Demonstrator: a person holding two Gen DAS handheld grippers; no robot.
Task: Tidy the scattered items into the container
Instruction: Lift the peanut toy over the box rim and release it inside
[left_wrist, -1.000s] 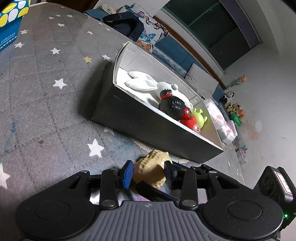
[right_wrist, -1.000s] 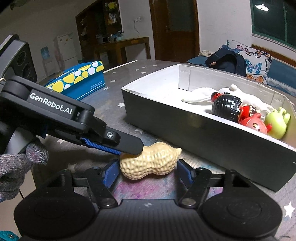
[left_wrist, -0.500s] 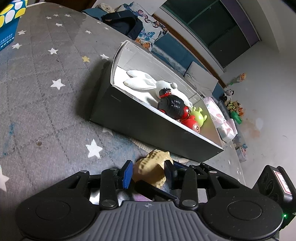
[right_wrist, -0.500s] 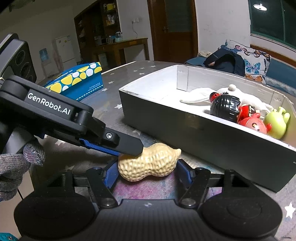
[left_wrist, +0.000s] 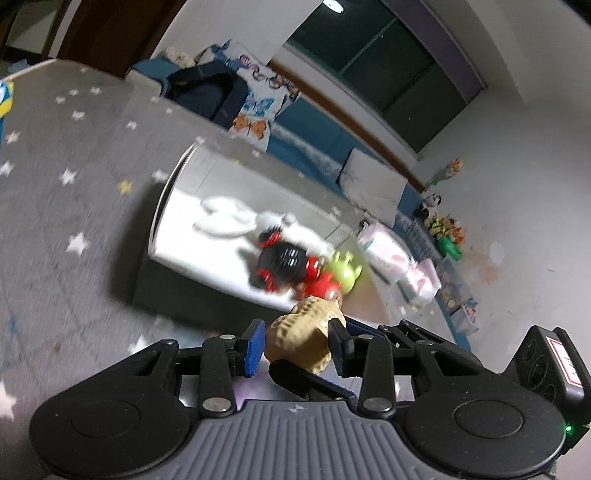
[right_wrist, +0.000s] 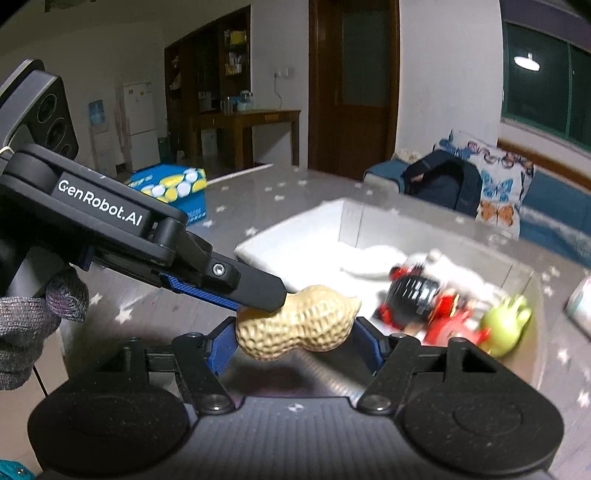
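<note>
Left tool (left_wrist: 297, 345): fingers straddle one end of the peanut toy (left_wrist: 304, 334), right pad touching, left pad with a slight gap; grip unclear. Right tool (right_wrist: 295, 341): about half open, clamped across the peanut's ends, long axis running pad to pad. Peanut is clear of the table (left_wrist: 55, 221), at the near wall of the container (left_wrist: 177, 291), which lies ahead and below both tools. Next move likely forward over the rim; the right tool has the firmer hold.

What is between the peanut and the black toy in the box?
In the left wrist view, a red toy sits between the peanut and the black toy in the box.
</note>
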